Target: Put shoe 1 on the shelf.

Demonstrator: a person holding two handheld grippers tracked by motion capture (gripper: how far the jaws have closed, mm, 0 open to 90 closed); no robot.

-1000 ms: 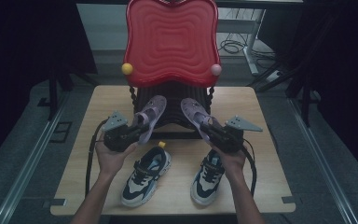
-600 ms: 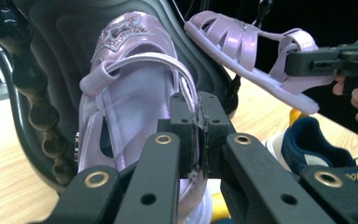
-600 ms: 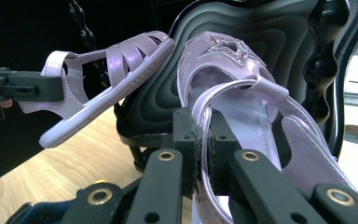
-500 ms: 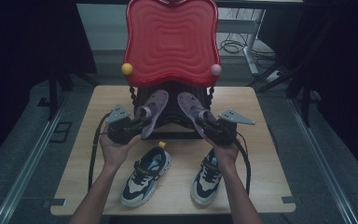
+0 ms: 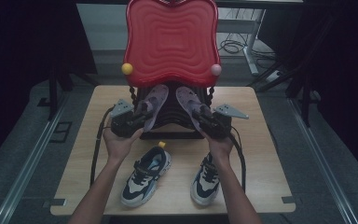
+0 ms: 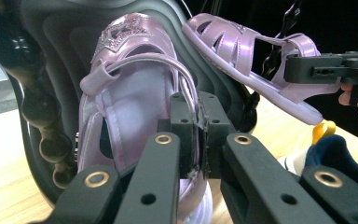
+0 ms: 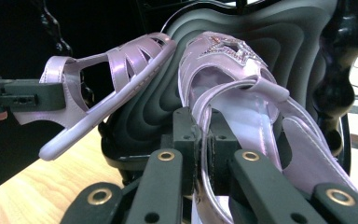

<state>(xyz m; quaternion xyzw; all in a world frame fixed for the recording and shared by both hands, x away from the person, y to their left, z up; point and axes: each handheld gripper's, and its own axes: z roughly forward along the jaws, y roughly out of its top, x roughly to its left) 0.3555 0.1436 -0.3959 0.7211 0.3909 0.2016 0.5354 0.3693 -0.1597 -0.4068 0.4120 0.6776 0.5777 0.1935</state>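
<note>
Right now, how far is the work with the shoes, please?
Done: I cannot confirm any finished step. In hand: the left gripper is shut on the left purple sandal and the right gripper on the right purple sandal, both lifted before the black rack. Left: probably the two sneakers, untouched on the table.

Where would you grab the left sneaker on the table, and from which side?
Take the left sneaker at its heel collar, where the yellow pull tab stands up. Its heel faces the black stand and its toe faces the person, so come from above at the far end, jaws across the collar.
</note>
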